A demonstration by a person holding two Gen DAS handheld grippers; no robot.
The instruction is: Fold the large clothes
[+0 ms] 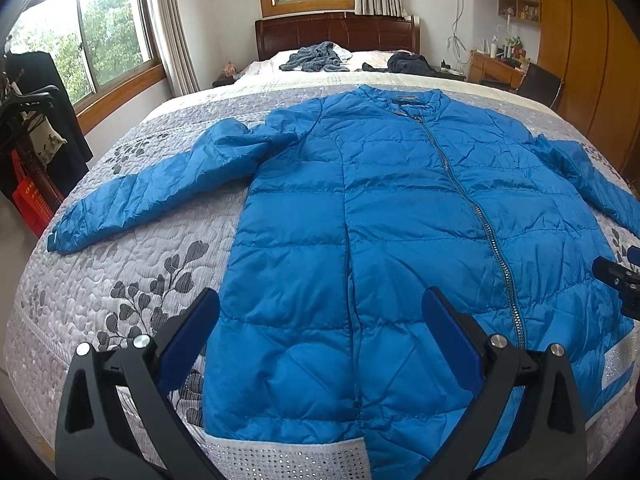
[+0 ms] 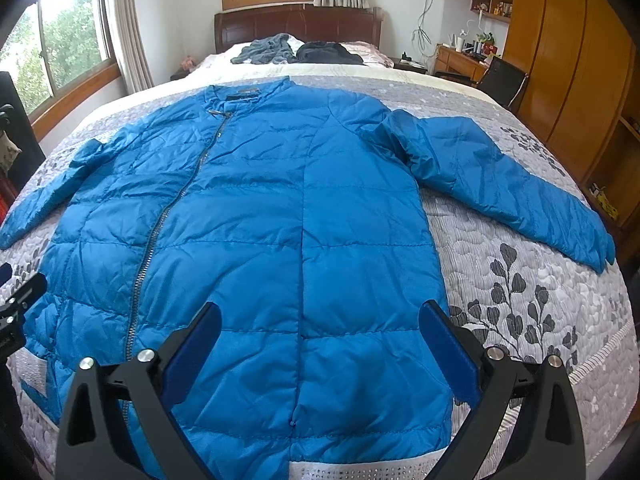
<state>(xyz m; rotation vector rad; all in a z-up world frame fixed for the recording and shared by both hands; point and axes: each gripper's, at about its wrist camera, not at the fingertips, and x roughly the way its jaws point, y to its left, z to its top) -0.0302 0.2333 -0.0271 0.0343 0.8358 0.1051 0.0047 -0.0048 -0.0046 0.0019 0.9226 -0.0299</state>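
Observation:
A long blue quilted jacket (image 1: 380, 216) (image 2: 256, 220) lies flat, front up and zipped, on a grey leaf-patterned bedspread (image 1: 132, 276) (image 2: 532, 292). Both sleeves spread outward, one sleeve (image 1: 148, 192) to the left and the other sleeve (image 2: 508, 184) to the right. My left gripper (image 1: 320, 316) hovers open above the hem's left part, nothing between its blue pads. My right gripper (image 2: 320, 320) hovers open above the hem's right part, also holding nothing. Each gripper shows at the edge of the other's view: the right gripper (image 1: 618, 280) and the left gripper (image 2: 18, 304).
A grey garment (image 1: 316, 58) and a dark garment (image 1: 404, 62) lie by the wooden headboard (image 1: 336, 32). Windows stand left and behind. A clothes rack with a red bag (image 1: 32, 200) is at the left; a desk (image 2: 460, 60), black chair (image 2: 502, 80) and wardrobe (image 2: 568, 72) at the right.

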